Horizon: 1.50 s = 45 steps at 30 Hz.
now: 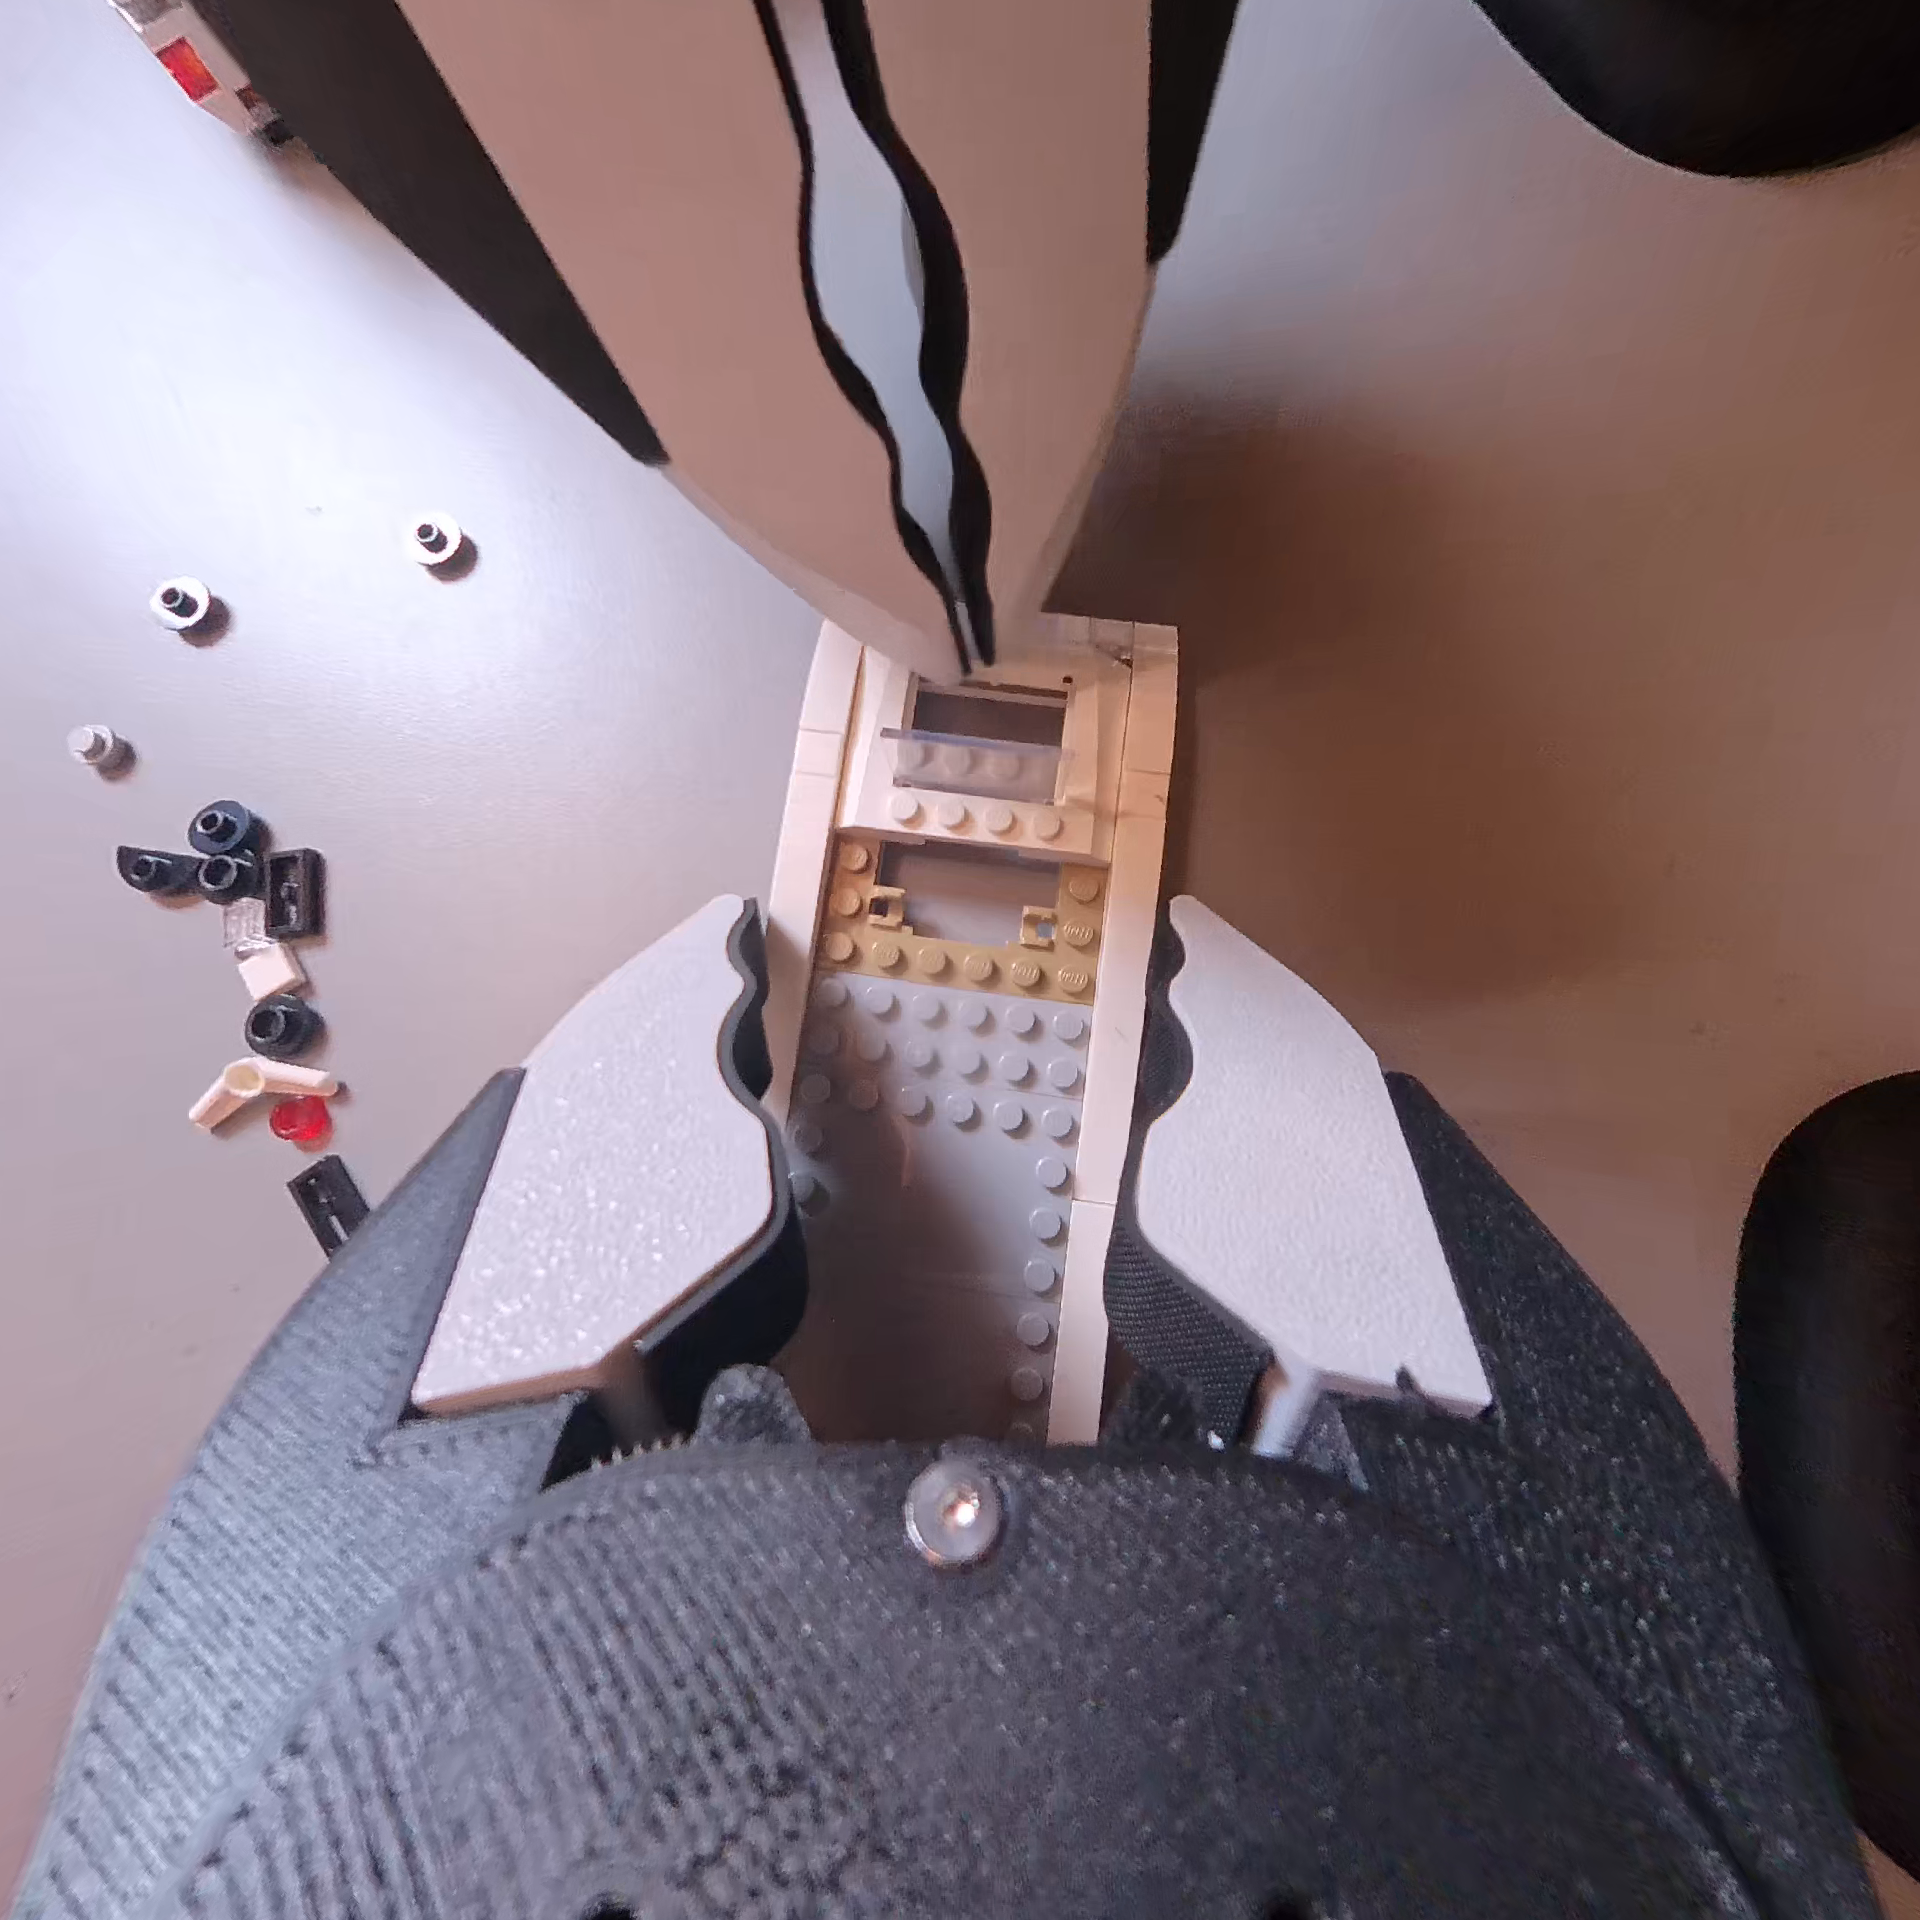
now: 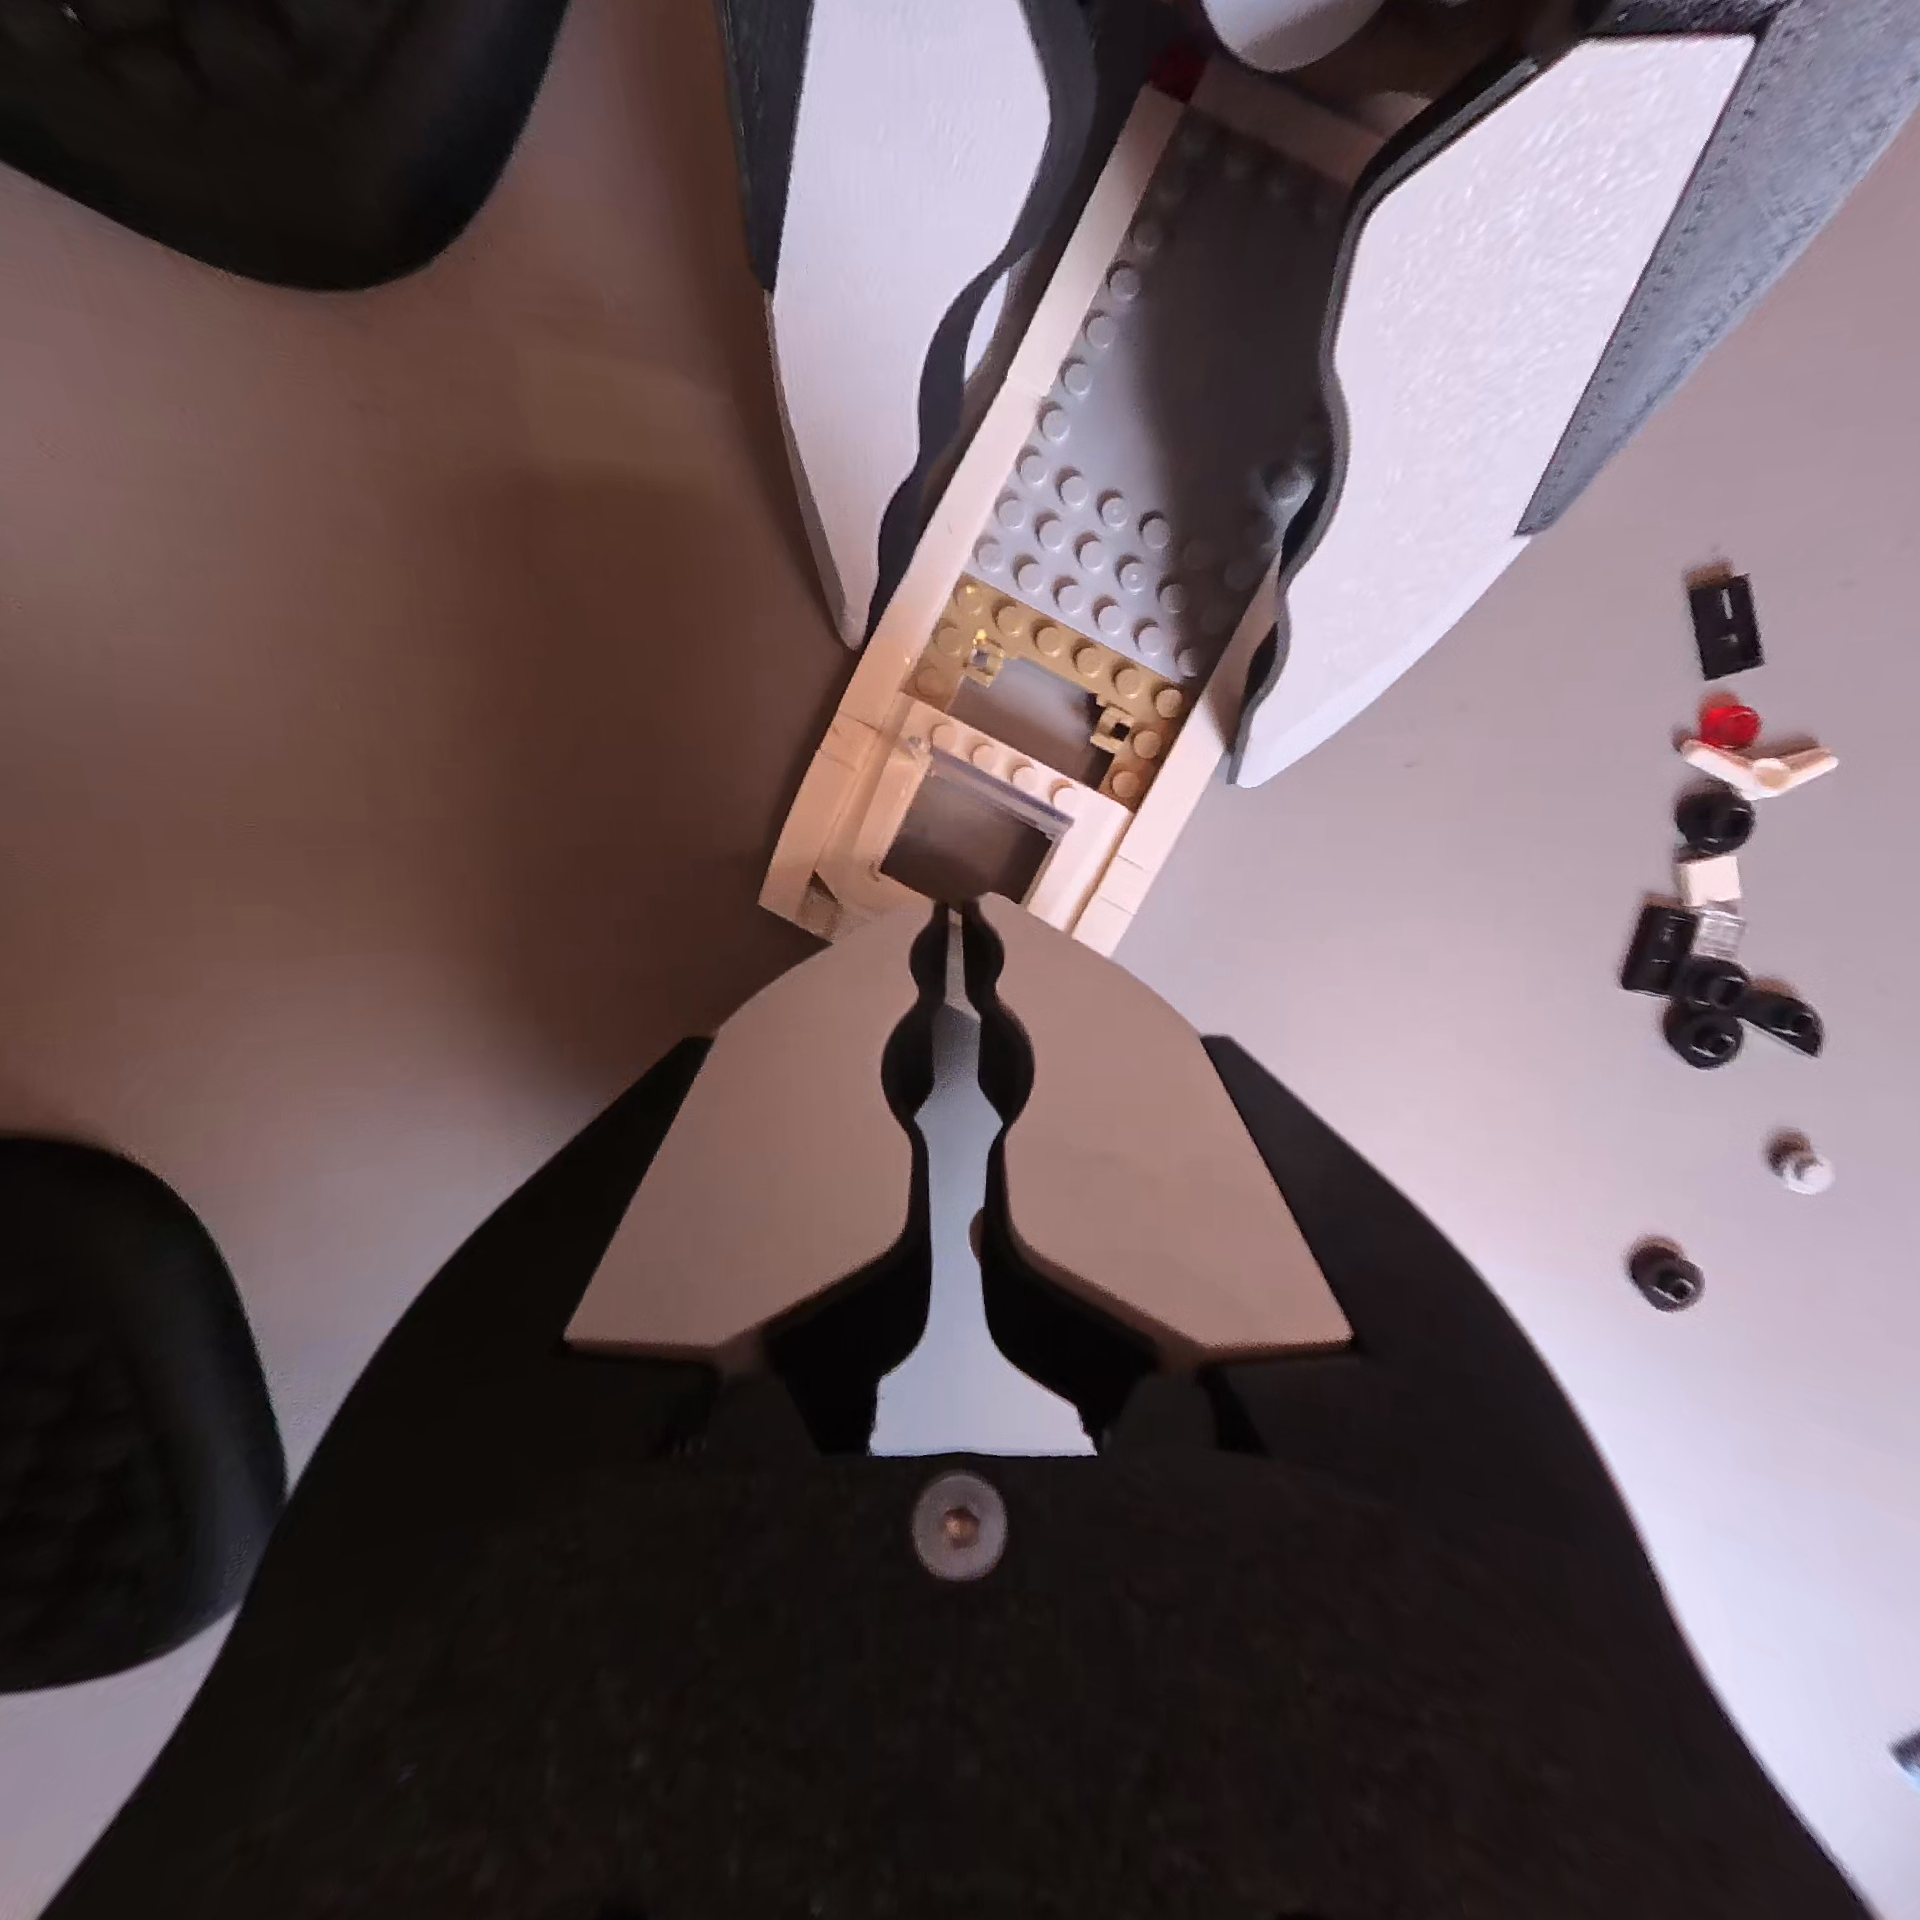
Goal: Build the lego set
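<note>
Brick model [image 1: 977,997], a long white-walled build with a grey studded floor, a tan plate section and a clear panel near its far end, lay on the table [image 1: 1455,727] between the two grippers. Left gripper [image 1: 966,997] clamped the model across its width, dark pads against both white side walls. In the right wrist view the same hold showed from the far end, model [image 2: 1049,644] seated between the left fingers. Right gripper [image 2: 957,912] was clenched, fingertips nearly together with only a thin slit between them, right at the model's end wall by the dark opening. Could not tell whether anything thin sat between those tips or whether they touched the wall. Loose small bricks [image 1: 244,904] lay in a scatter on the table beside the left gripper: black round pieces, a red stud [image 1: 301,1122], a white angled piece, a few grey studs farther out. Dark rounded shapes sat at the frame edges.
</note>
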Each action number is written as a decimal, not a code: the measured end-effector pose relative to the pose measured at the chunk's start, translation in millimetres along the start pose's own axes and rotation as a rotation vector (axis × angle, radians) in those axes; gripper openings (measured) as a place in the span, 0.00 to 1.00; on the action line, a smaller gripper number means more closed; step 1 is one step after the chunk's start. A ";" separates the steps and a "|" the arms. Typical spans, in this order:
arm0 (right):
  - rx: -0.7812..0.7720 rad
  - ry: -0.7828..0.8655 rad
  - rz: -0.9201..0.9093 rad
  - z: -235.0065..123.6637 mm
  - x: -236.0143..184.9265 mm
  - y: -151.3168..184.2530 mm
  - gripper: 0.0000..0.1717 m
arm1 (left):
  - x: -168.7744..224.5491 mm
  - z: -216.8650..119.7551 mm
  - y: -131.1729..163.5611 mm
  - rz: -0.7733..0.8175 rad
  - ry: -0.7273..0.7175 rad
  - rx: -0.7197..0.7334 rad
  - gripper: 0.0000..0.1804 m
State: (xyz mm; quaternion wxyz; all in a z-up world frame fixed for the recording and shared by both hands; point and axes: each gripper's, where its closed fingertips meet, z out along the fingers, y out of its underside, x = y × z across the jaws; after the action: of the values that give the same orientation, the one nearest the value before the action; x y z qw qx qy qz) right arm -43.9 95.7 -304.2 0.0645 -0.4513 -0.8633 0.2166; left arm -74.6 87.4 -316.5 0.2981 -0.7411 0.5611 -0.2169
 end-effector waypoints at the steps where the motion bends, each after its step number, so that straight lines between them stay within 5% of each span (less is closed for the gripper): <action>1: -0.013 -0.002 -0.013 0.8 -0.5 2.1 0.02 | 0.0 0.0 0.0 0.000 0.000 0.000 0.39; 22: -0.121 -0.018 -0.180 3.4 -11.3 -0.5 0.00 | 0.5 0.1 -0.2 0.003 0.001 0.001 0.39; 24: -0.044 0.044 -0.135 2.1 -8.2 -2.5 0.00 | 0.5 -0.2 -0.2 0.004 -0.001 0.002 0.39; 28: 0.187 0.142 -0.048 -6.1 -22.1 -14.0 0.21 | 2.7 -1.3 0.2 0.015 0.016 0.008 0.39; 35: 0.104 0.141 0.108 22.7 -28.4 -14.8 0.13 | 8.6 2.0 -3.6 0.024 0.017 -0.005 0.39; 38: 0.117 0.110 0.216 20.6 -30.9 -17.3 0.12 | 8.4 -6.8 -8.0 0.049 -0.080 0.000 0.39; 45: 0.456 -0.201 0.674 -28.7 -43.2 -50.1 0.12 | 32.1 -43.5 -32.5 0.256 -0.465 0.002 0.24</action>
State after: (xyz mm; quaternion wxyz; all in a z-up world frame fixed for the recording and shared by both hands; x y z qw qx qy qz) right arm -47.5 44.9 -253.1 0.0036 -0.6594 -0.5993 0.4539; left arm -71.5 54.2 -262.9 0.4446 -0.6938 0.5666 -0.0021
